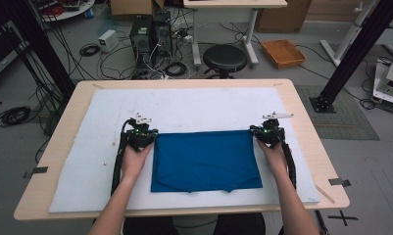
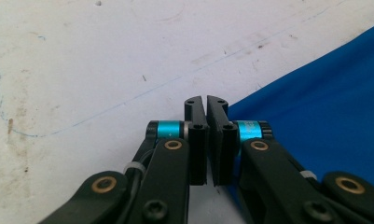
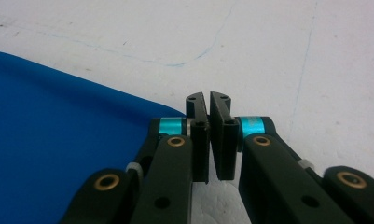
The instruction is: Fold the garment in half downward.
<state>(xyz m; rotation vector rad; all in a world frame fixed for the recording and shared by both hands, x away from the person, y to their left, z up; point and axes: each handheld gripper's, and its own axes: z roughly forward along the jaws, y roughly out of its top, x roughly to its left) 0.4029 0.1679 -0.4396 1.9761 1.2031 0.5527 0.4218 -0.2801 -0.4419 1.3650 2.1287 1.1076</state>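
Your left claw [image 1: 152, 133] and right claw [image 1: 255, 131] are both clenched with nothing between them, just beside the far corners of the smooth, folded blue fabric rectangle [image 1: 206, 161] lying flat on the scuffed white foam mat [image 1: 194, 105] covering the wooden tabletop [image 1: 307, 142].

A solid blue cloth [image 1: 206, 160] is being shown on a white pad [image 1: 106, 117] with faint blue lines, over a light wooden table [image 1: 309, 142]; black jaws are being banded in turquoise.
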